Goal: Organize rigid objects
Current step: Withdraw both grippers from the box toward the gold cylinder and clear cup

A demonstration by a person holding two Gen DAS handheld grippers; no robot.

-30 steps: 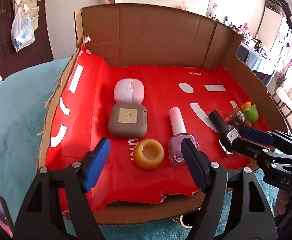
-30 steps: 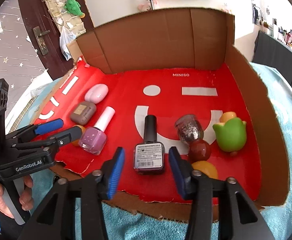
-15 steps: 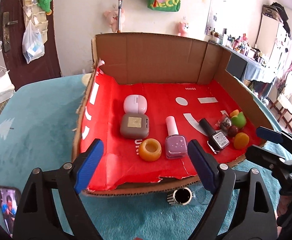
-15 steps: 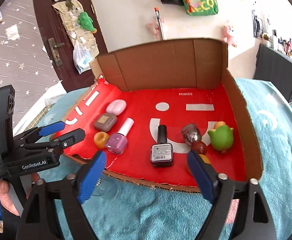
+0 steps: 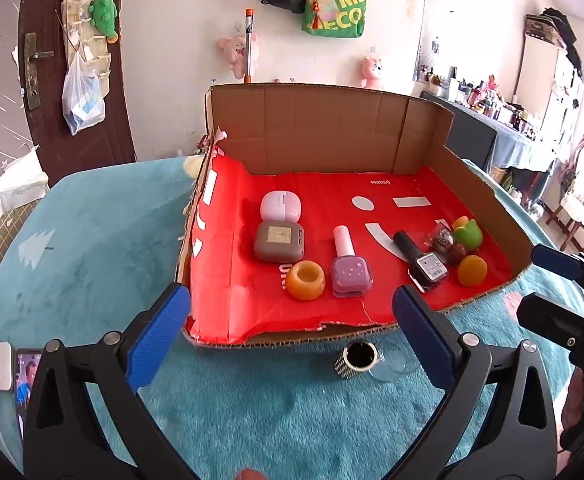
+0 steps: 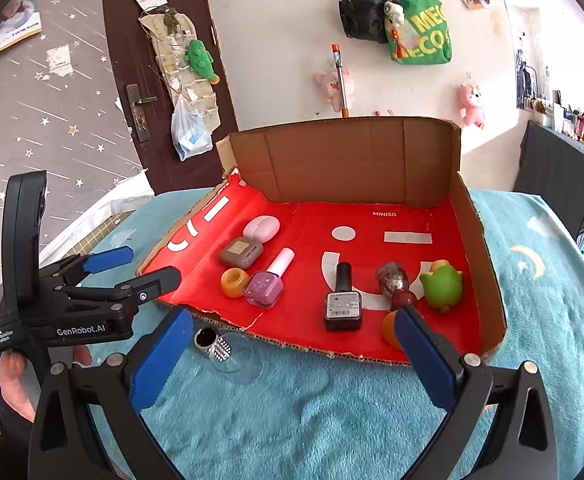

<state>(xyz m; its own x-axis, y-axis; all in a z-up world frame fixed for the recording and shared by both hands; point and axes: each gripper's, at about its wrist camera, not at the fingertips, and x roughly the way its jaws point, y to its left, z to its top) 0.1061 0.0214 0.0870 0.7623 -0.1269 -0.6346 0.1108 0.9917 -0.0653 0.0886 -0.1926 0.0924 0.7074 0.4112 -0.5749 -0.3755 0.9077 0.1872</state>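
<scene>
Both the left gripper [image 5: 290, 334] and right gripper [image 6: 292, 356] hang empty, jaws wide, before the cardboard box [image 6: 487, 280]. The small jar [image 6: 212, 344], apparently glass, lies outside on soft blanket [image 6: 311, 420]; it could roll when pinched.

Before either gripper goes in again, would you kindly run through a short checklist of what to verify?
1. Left gripper open and empty: ok.
2. Right gripper open and empty: ok.
3. Both grippers outside the cardboard tray, nothing touched: ok.
4. Items in the tray lying separate enough to grip: the purple bottle and orange ring ok; the glitter bottle, dark red ball and green toy crowd together, not ok.
5. Everything inside the tray: not ok, a small checkered-band glass lies on the teal cloth in front of it.
6. Whether that glass is intact: cannot tell.
</scene>
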